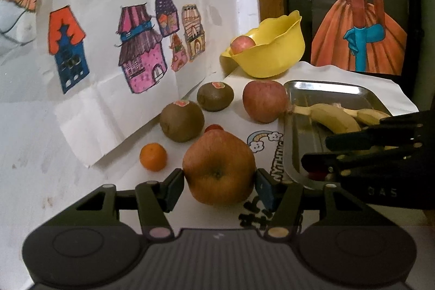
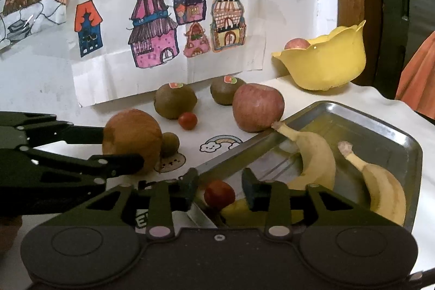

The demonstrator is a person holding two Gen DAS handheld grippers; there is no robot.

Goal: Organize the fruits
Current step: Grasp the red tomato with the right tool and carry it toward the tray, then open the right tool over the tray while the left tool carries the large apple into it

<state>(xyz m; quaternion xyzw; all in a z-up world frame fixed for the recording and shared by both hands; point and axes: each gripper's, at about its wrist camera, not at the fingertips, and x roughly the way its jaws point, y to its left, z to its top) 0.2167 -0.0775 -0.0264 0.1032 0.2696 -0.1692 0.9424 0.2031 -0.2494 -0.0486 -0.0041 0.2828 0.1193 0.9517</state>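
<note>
Apple (image 1: 218,170), firm, heavy, smooth-skinned, is pinched across its widest sides by left claw (image 1: 219,181); small tomato (image 2: 219,195) sits loose between spread right claw (image 2: 219,190).

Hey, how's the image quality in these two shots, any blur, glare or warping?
Left wrist view: dim and soft, the gripped apple slightly blurred, fisheye bending the edges. Right wrist view: dim too, glare on the tray rim, the tomato between the fingers soft, corners vignetted.
</note>
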